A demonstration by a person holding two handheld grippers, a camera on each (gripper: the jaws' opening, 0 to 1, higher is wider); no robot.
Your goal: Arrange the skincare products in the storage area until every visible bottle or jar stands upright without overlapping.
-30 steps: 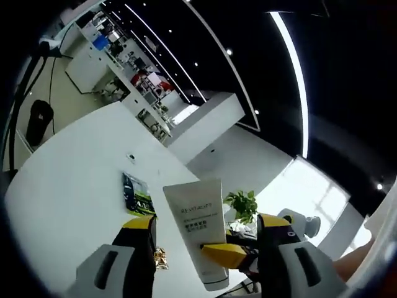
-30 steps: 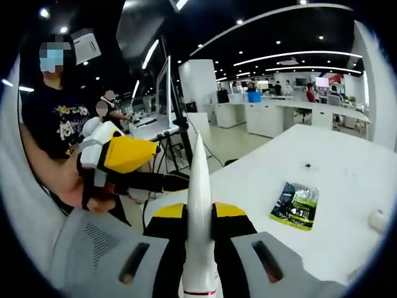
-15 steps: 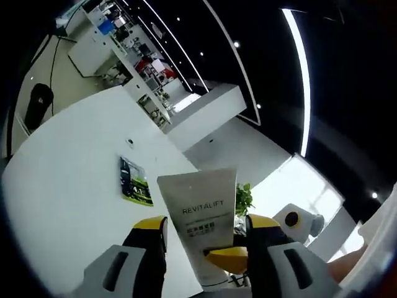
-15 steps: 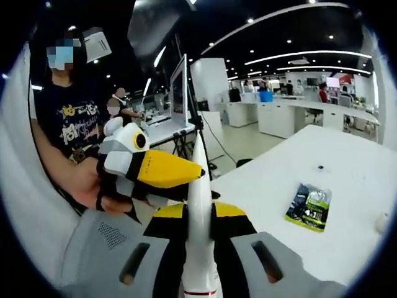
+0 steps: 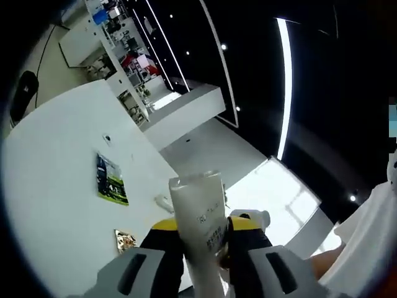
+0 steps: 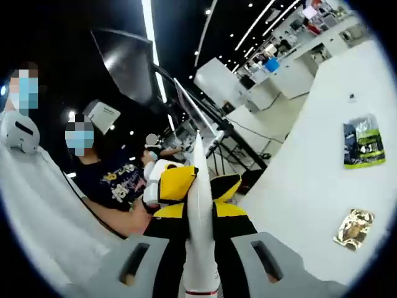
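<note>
Tube [image 5: 201,230] sits clamped edge-on between the right gripper [image 6: 200,214]'s jaws and also pinched between the left gripper [image 5: 200,231]'s jaws, above the white table [image 6: 310,186].

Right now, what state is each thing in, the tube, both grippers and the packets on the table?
White tube: held off the table, clamped by both grippers.
Right gripper: shut on the tube.
Left gripper: shut on the tube.
Green packet: lying flat on the table.
Gold packet: lying flat, crinkled.
</note>
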